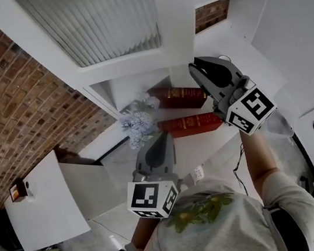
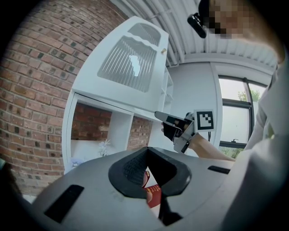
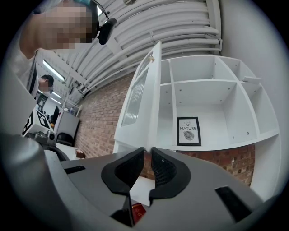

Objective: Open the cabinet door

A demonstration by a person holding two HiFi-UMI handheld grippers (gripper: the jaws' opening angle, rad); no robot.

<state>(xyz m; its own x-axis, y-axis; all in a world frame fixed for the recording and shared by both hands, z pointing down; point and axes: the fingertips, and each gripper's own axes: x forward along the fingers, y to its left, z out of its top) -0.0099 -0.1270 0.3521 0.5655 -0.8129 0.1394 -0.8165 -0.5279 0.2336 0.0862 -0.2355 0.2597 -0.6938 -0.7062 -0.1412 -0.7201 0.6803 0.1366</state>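
My right gripper [image 3: 147, 151] is up, jaws pinched to a thin slit with nothing in them, tips just at the lower corner of the cabinet door [image 3: 140, 103]. The door is swung wide off the white cabinet [image 3: 212, 76], baring a framed print [image 3: 188, 131] inside. My left gripper [image 2: 153, 158] hangs lower, jaws apart and empty, pointing toward the red books [image 1: 186, 124].
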